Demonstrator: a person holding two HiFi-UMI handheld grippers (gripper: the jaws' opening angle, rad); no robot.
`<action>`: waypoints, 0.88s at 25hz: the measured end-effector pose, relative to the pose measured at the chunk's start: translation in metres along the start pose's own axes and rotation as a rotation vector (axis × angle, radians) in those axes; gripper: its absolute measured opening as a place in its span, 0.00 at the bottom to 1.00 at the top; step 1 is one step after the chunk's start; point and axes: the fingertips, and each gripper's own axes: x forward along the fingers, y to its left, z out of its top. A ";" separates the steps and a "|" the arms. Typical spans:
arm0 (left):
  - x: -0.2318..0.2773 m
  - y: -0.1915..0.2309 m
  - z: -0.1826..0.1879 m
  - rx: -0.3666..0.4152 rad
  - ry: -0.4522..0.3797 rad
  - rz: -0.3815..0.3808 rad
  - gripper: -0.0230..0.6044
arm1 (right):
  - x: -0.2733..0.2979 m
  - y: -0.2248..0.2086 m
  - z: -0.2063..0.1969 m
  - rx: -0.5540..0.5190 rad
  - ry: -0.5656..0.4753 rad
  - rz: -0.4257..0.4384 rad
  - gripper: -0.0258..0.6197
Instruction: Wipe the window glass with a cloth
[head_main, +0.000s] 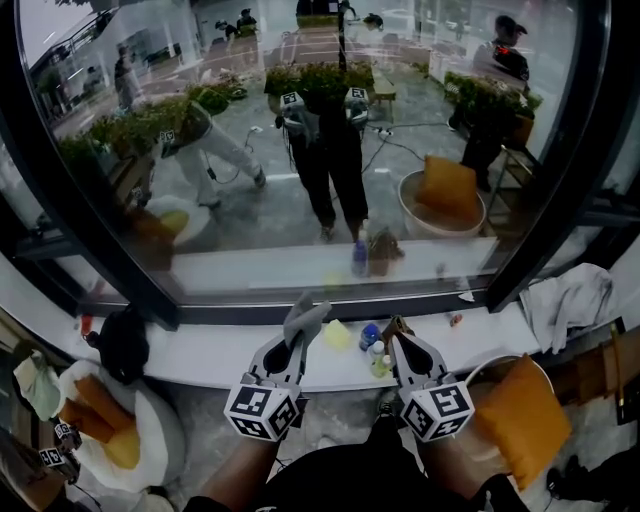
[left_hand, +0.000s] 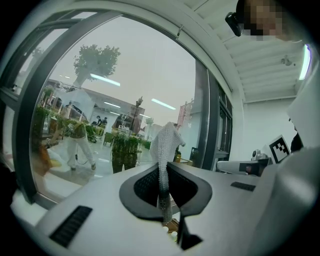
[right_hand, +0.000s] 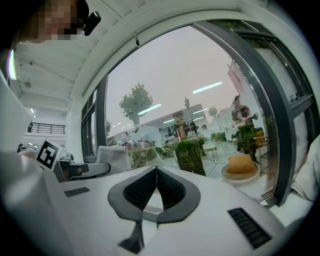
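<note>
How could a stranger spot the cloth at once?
Below the big window glass runs a white sill. Over its middle, the left gripper has its jaws shut on a grey mesh cloth that sticks up. Only it is held; the yellow lump and small bottles nearby rest on the sill.

On the sill (head_main: 210, 352) under the window glass (head_main: 300, 150), bottles (head_main: 372, 345) stand mid-length, a bundle (head_main: 122, 342) at its left end. The cloth (head_main: 305, 318), pinched in the left gripper (head_main: 297, 340), rises just left of the bottles.
</note>
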 end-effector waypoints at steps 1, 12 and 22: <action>0.001 0.000 0.000 -0.001 -0.001 0.001 0.07 | 0.001 -0.002 0.000 0.000 0.003 -0.001 0.08; 0.026 0.007 0.009 -0.006 -0.027 0.041 0.07 | 0.021 -0.024 0.019 -0.029 -0.014 0.025 0.08; 0.064 0.023 0.023 -0.009 -0.061 0.143 0.07 | 0.072 -0.052 0.046 -0.070 -0.019 0.118 0.08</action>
